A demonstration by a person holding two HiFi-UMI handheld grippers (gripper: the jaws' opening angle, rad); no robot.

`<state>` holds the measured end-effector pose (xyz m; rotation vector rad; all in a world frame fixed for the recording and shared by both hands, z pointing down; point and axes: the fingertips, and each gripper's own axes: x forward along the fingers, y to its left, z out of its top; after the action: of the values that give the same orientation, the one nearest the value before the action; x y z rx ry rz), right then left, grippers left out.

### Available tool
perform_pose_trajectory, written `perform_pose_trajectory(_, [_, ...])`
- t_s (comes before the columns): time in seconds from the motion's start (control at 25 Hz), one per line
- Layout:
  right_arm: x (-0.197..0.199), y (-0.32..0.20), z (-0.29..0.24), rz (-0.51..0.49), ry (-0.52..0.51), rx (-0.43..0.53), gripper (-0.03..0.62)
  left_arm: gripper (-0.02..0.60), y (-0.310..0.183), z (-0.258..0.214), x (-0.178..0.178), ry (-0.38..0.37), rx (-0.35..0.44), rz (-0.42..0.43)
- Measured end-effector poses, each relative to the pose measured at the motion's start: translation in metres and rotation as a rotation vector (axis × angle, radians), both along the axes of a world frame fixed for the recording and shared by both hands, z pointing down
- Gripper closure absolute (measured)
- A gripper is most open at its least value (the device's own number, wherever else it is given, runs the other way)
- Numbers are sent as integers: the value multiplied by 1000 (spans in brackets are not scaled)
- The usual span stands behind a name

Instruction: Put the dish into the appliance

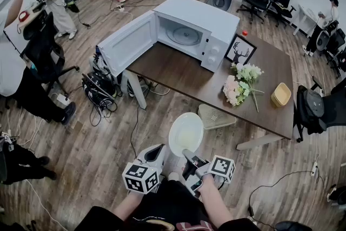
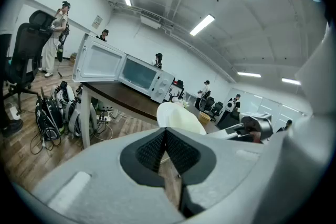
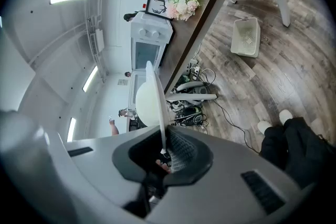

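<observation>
Two grippers sit near us: our right gripper [image 1: 190, 161] pinches the near rim of a white dish [image 1: 186, 133] over the floor [image 1: 108, 132], our left gripper [image 1: 158, 153] closed and empty. Far off, the microwave [image 1: 186, 32] stands open. A one-edge hold may let the dish tilt and slip.

Microwave [image 1: 200, 27] on the worktop's [image 1: 178, 70] left end, its door [image 1: 127, 43] swung left; frame [image 1: 240, 51] just right of it; flowers [image 1: 240, 83] before the frame; basket [image 1: 281, 94] farther right; bin [image 1: 215, 116] on the floor before the worktop; dish [image 1: 185, 133] nearer.
</observation>
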<state>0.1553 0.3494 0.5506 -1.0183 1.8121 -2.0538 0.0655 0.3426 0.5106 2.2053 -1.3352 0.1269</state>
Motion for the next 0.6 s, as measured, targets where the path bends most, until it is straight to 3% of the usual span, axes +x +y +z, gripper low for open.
perform_pose_trajectory(0.6, [-26,-5,-19,29,-20,55,559,572,-9,-16,-16,53,55,66])
